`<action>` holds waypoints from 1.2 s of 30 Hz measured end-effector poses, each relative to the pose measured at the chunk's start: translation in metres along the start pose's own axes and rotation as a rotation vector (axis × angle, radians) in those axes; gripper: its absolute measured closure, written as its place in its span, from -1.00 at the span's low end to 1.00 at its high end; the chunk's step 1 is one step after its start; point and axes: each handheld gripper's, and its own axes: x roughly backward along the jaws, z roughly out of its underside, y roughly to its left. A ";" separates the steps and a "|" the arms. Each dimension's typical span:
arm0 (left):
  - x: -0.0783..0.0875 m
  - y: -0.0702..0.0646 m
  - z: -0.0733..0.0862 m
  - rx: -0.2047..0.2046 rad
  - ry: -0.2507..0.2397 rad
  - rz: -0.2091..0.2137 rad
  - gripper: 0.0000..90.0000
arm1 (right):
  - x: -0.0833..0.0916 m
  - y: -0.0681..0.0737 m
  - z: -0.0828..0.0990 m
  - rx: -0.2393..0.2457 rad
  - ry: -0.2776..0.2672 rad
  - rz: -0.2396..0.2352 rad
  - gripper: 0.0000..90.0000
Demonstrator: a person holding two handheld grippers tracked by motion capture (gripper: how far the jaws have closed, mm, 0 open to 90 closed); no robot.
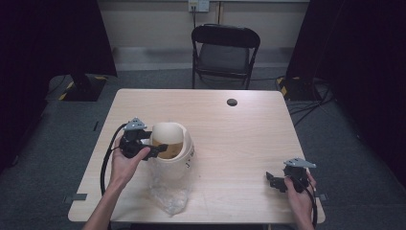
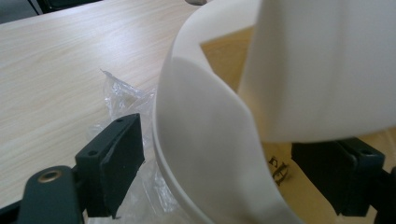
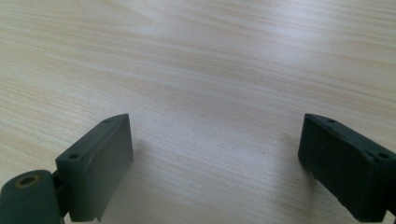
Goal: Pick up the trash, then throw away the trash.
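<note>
At the left of the table (image 1: 239, 143), the left gripper (image 1: 154, 149) reaches into a cream-coloured roll of stiff sheet material (image 1: 171, 143), which stands on the wood left of centre, partly on a crumpled clear plastic bag (image 1: 167, 197). In the left gripper view the jaws stand wide, one outside the curled wall (image 2: 205, 154) and one inside it against the tan inner face; they straddle the edge but I cannot see that either pad presses on it.

The roll looks light for its bulk and springy: the outer layer curls loosely away from the inner ones, so it will likely flex or unwind if pinched at one lip alone. The surface seems smooth and a little slick (the bag beneath is slicker and may slide with it). A firmer hold would probably be low on the wall, where the layers lie together.

Toward the right front corner, the right gripper (image 1: 277, 182) rests well apart from the roll, jaws spread wide over bare wood, holding nothing.
</note>
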 end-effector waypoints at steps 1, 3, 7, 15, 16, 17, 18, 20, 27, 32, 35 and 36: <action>0.003 0.000 0.000 -0.003 0.000 -0.003 -0.63 | 0.000 0.000 0.000 0.000 0.000 0.000 -0.79; 0.009 0.000 0.001 0.005 -0.027 0.003 -0.63 | 0.000 0.000 0.000 0.000 0.000 0.000 -0.79; 0.019 0.002 0.008 0.020 -0.050 -0.009 -0.63 | 0.000 0.000 0.000 -0.001 0.000 0.000 -0.79; 0.035 0.017 0.022 0.118 -0.135 0.027 -0.62 | -0.002 0.000 -0.002 -0.005 0.002 0.000 -0.79; 0.037 0.018 0.023 0.123 -0.138 0.032 -0.62 | -0.003 0.000 -0.003 -0.005 0.001 0.001 -0.79; 0.039 0.018 0.023 0.118 -0.136 0.021 -0.62 | -0.003 0.000 -0.003 -0.004 0.000 0.002 -0.79; 0.043 0.016 0.024 0.115 -0.143 0.016 -0.62 | -0.004 0.000 -0.003 -0.003 0.001 0.002 -0.79; 0.049 0.014 0.023 0.093 -0.147 0.017 -0.62 | -0.004 0.000 -0.003 -0.003 0.000 0.002 -0.79; 0.064 0.032 0.026 0.114 -0.156 -0.027 -0.62 | -0.004 0.001 -0.003 -0.003 -0.001 0.002 -0.79; 0.071 0.054 0.033 0.131 -0.152 -0.088 -0.62 | -0.004 0.001 -0.003 -0.004 0.000 0.002 -0.79; 0.071 0.059 0.037 0.139 -0.143 -0.096 -0.62 | -0.004 0.001 -0.003 -0.003 0.000 0.002 -0.79; 0.070 0.062 0.038 0.134 -0.134 -0.108 -0.62 | -0.004 0.001 -0.003 -0.003 0.000 0.002 -0.79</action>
